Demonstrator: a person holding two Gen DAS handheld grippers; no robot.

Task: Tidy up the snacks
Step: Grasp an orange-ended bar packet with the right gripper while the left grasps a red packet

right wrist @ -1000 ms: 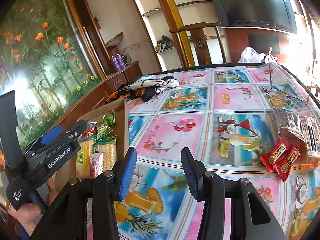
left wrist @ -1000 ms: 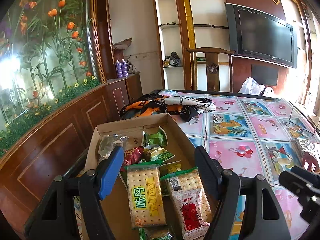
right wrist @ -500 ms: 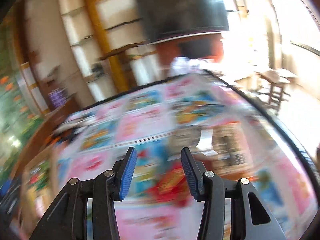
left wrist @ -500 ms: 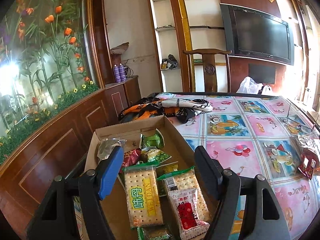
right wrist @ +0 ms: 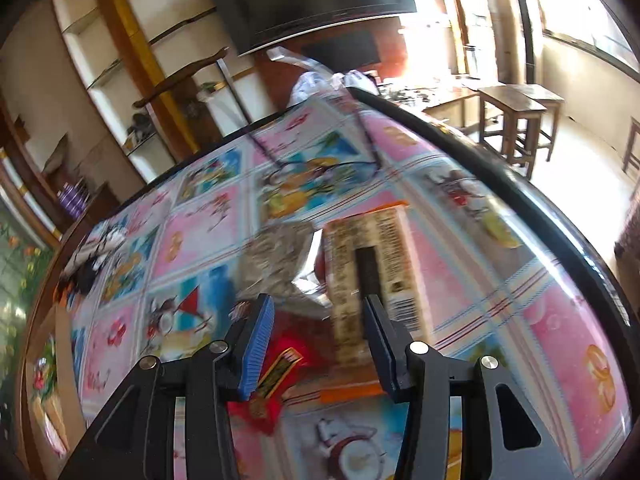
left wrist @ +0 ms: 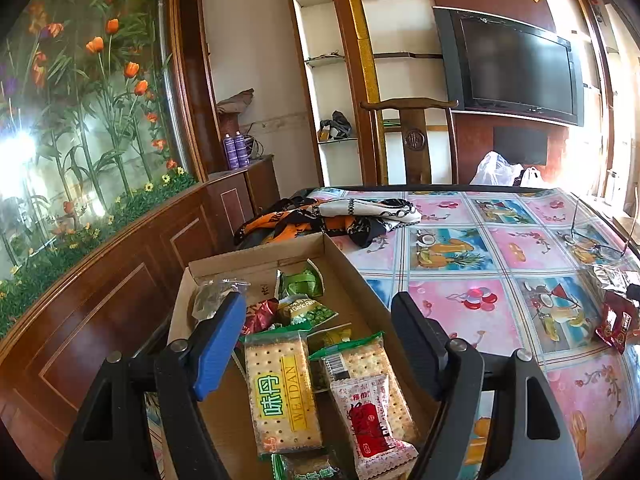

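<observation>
Left fingers wide apart and empty over the box of snacks at the table's left edge, right gripper part open, empty (blurred), above red packets and a cracker pack near the right edge.

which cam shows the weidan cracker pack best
The left wrist view: the Weidan cracker pack lies sharp and close in the cardboard box, label readable. The right wrist view shows only a blurred sliver of the box at its left edge, and the pack cannot be made out.
</observation>
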